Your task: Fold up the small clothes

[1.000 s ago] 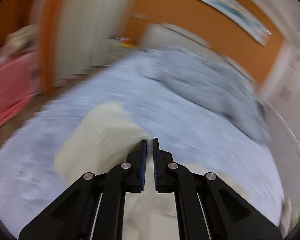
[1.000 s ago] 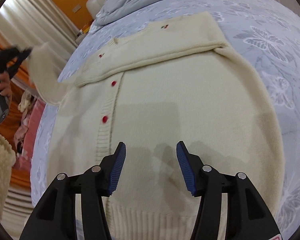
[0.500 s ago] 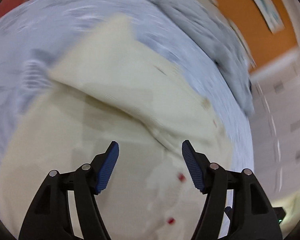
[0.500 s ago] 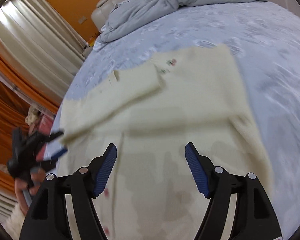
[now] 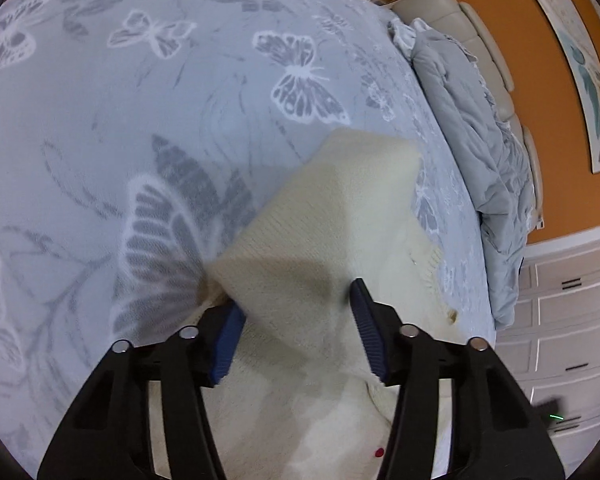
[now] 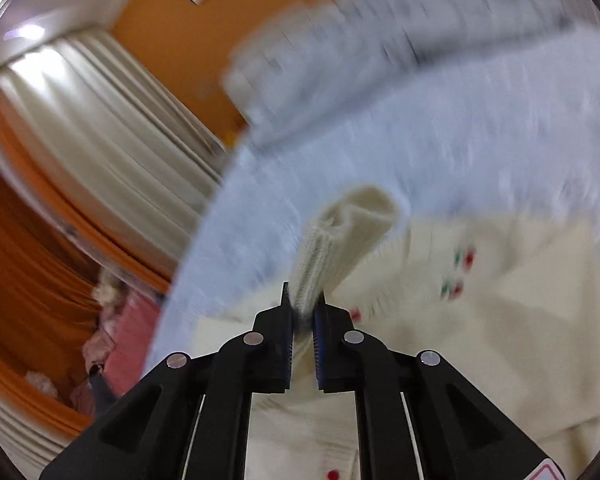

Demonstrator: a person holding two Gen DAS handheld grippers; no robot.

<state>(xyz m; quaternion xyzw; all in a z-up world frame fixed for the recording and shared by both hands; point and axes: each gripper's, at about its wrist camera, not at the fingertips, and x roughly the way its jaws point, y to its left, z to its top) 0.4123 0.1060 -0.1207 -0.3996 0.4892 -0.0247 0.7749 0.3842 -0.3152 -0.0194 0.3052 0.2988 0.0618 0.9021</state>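
A cream knit cardigan (image 5: 340, 216) with small red buttons lies on the bed. In the left wrist view a sleeve lies folded across its body, and my left gripper (image 5: 296, 332) is open just above the knit with nothing between its pads. In the right wrist view my right gripper (image 6: 303, 320) is shut on a ribbed cuff of the cardigan (image 6: 340, 232), which stands up from the jaws. The rest of the cardigan (image 6: 500, 320) lies flat beyond it. That view is blurred.
The bedspread (image 5: 140, 120) is pale blue with a butterfly print. A rumpled grey duvet (image 5: 480, 152) lies along the headboard side. Orange wall, white drawers (image 5: 568, 320), curtains (image 6: 80, 128) and a pink heap (image 6: 128, 344) beside the bed surround it.
My left gripper let go of the sleeve, which now lies folded over the body, and stays open. My right gripper went from open above the cardigan to shut on a cuff.
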